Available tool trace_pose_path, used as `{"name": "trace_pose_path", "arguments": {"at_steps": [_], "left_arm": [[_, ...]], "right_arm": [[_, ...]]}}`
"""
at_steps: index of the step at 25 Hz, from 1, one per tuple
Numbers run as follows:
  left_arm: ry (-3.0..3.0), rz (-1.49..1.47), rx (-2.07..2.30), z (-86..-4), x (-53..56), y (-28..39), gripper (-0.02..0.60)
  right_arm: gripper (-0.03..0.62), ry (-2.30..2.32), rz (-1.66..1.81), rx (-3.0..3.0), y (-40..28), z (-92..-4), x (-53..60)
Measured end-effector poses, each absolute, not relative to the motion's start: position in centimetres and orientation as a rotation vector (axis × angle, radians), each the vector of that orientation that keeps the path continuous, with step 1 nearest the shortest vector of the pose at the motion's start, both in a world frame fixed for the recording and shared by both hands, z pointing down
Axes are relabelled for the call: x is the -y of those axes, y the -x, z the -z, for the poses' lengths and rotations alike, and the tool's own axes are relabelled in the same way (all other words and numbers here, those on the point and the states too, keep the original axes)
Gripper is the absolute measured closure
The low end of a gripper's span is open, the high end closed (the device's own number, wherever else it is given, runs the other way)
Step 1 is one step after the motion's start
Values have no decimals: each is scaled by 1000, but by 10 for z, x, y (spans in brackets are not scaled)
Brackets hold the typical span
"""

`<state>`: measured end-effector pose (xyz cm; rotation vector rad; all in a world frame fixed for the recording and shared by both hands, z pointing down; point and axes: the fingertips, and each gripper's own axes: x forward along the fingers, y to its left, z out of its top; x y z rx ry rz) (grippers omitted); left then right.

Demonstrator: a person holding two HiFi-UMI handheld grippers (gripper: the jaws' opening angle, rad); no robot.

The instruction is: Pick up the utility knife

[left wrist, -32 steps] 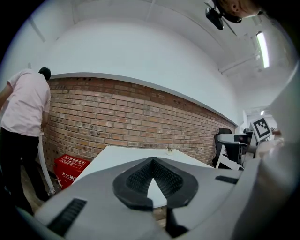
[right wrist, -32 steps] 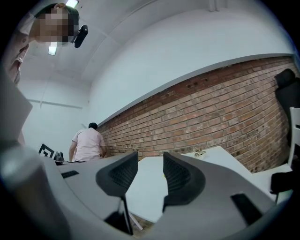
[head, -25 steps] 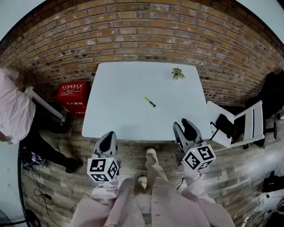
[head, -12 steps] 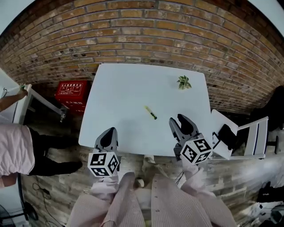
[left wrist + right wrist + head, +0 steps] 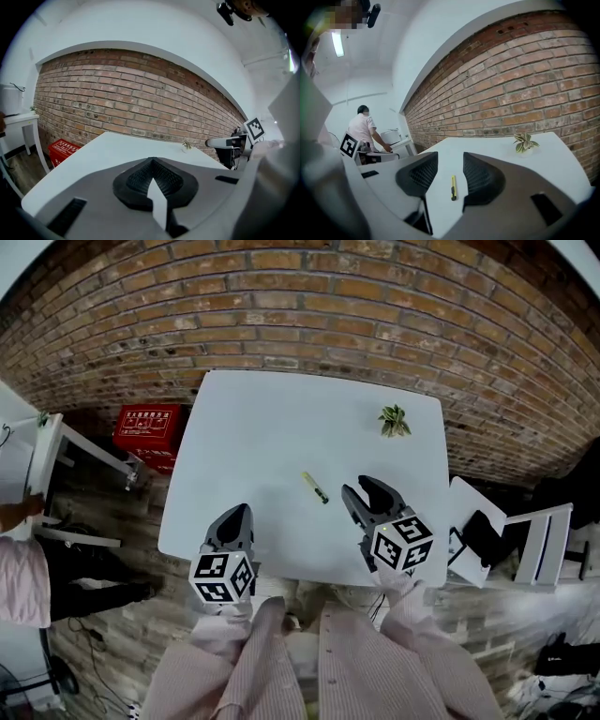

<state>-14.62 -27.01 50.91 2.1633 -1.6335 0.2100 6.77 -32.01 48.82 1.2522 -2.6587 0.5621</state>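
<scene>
The utility knife (image 5: 315, 487) lies flat near the middle of the white counter (image 5: 272, 418), well apart from the small plant (image 5: 394, 420) at the far right corner. It is a slim, straight bar, yellow along most of its length, with a dark section at the end nearer the person. It is judged to be light, rigid and smooth-sided. Because it sits low on the counter, it should be gripped across its narrow width at mid-body. Which end carries the blade cannot be determined. The right gripper (image 5: 368, 495) is empty, with jaws apart. It sits short of the knife, which shows through the gap. The left gripper (image 5: 234, 519) has its jaws together on nothing, at the counter's near edge.
</scene>
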Motion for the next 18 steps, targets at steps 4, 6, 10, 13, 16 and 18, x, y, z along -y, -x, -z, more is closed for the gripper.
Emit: {"name": "trace_pose_path", "arguments": {"at_steps": [4, 6, 10, 13, 16, 18], "left_arm": [[-2133, -225, 1636, -520, 283, 142, 589], [-2120, -241, 1635, -525, 287, 140, 589], [-2097, -268, 1629, -535, 291, 135, 589], [-2082, -278, 1615, -543, 294, 131, 589], [-2065, -284, 1595, -551, 296, 127, 589], [-2056, -293, 1582, -556, 297, 125, 589]], "right_arm": [[442, -1181, -580, 2630, -61, -506, 336], [442, -1148, -595, 2617, -57, -515, 342], [441, -1064, -607, 2582, -46, -535, 349], [442, -1018, -605, 2541, -39, -551, 354], [442, -971, -615, 2514, -31, -564, 355], [442, -936, -622, 2496, -24, -572, 354]]}}
